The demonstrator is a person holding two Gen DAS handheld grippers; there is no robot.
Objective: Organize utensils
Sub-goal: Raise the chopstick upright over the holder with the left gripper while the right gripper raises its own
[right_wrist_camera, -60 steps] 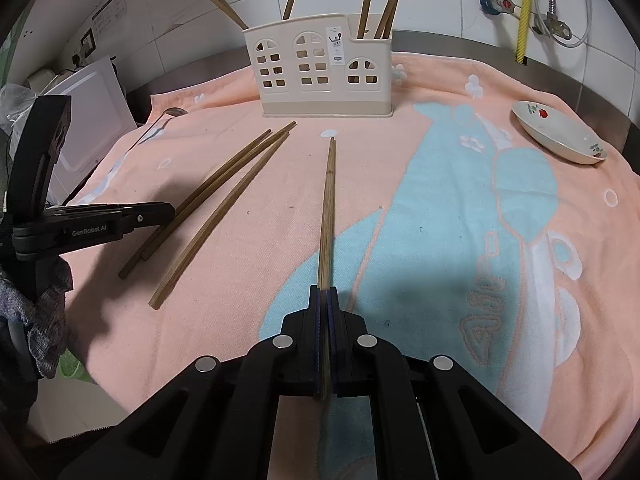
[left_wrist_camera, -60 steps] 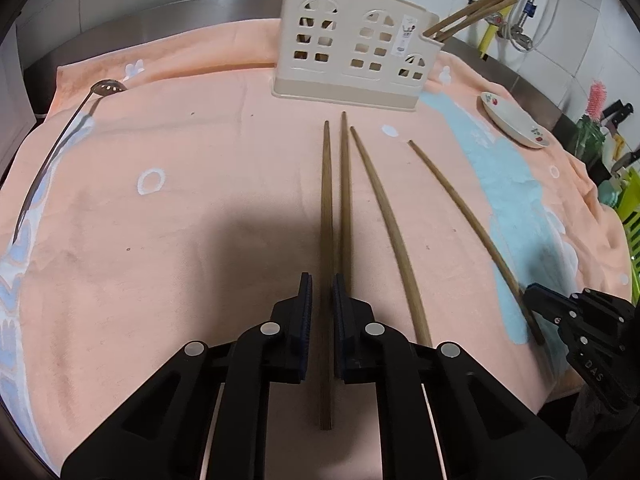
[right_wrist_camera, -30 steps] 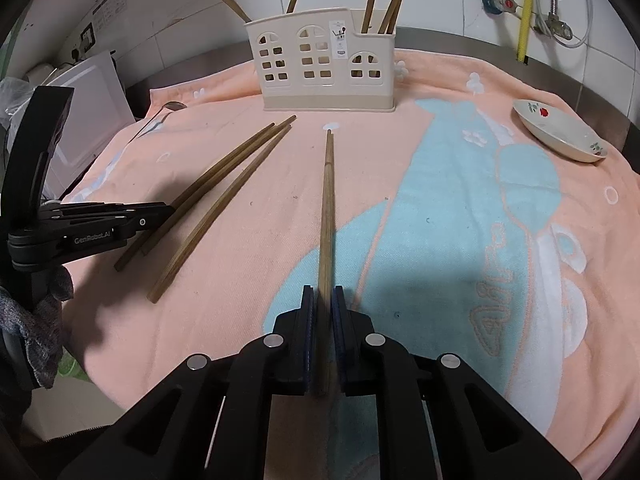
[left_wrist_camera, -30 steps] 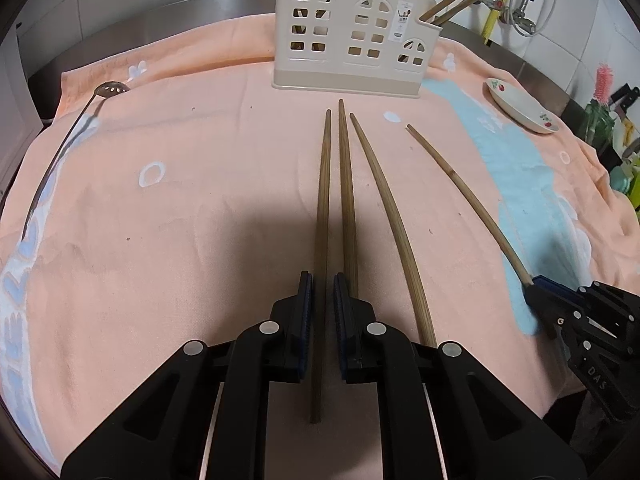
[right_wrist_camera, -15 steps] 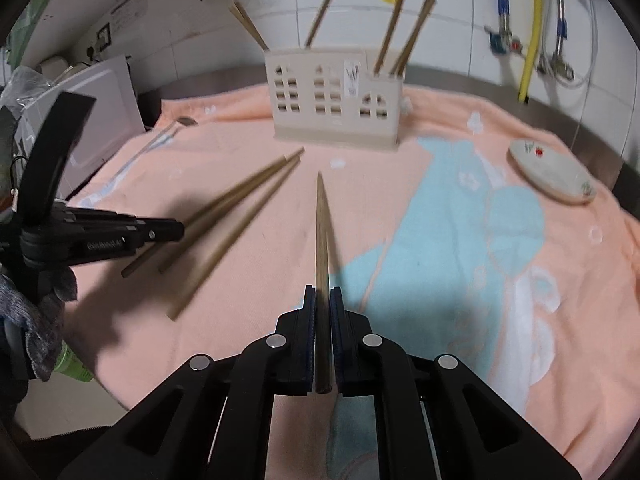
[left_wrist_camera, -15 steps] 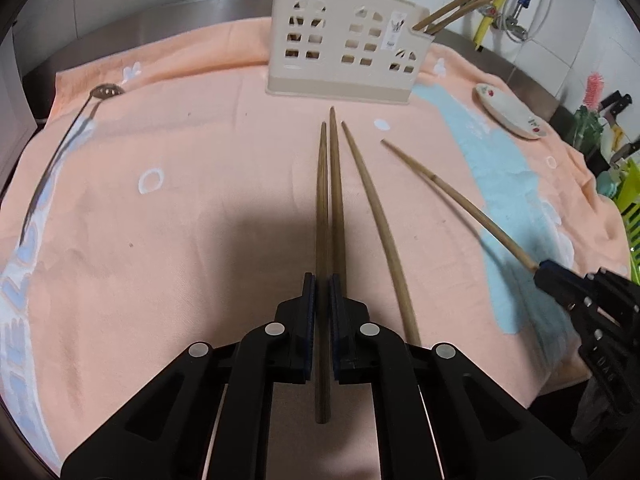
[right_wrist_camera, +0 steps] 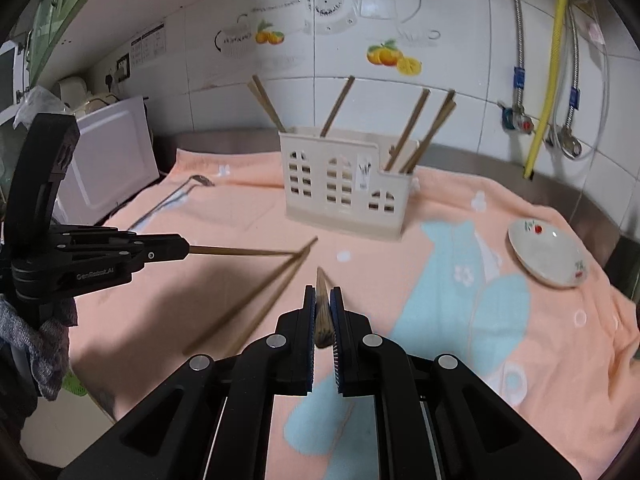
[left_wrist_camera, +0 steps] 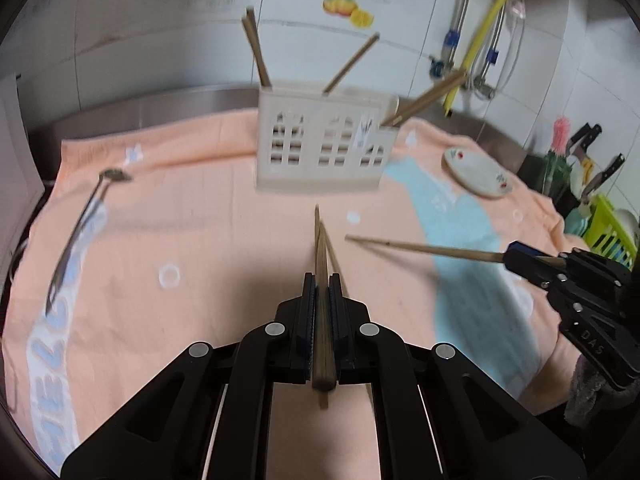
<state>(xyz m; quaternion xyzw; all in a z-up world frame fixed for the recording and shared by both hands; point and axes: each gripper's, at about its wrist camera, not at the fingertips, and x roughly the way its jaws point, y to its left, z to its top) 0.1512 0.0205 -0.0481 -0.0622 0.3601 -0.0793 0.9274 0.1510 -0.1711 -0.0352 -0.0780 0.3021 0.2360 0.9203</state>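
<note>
both tongs, left [left_wrist_camera: 320, 292] and right [right_wrist_camera: 323, 300], clamped one chopstick each; tips should enter the holder [right_wrist_camera: 344, 188] upright, separately.

Blurred by motion in the left wrist view: utensil holder [left_wrist_camera: 320, 148], ladle [left_wrist_camera: 76, 232] and peach towel [left_wrist_camera: 200, 240]. Lower ends of the chopsticks standing in the holder [right_wrist_camera: 344, 184] hidden behind its wall. Rear end of the chopstick [right_wrist_camera: 322, 316] in the right tongs [right_wrist_camera: 322, 300] masked by the pads. Two loose chopsticks [right_wrist_camera: 256, 300] smeared. Knives [left_wrist_camera: 592, 160] at far right too small to tell apart. Tabletop [right_wrist_camera: 480, 160] mostly covered by towel.
</note>
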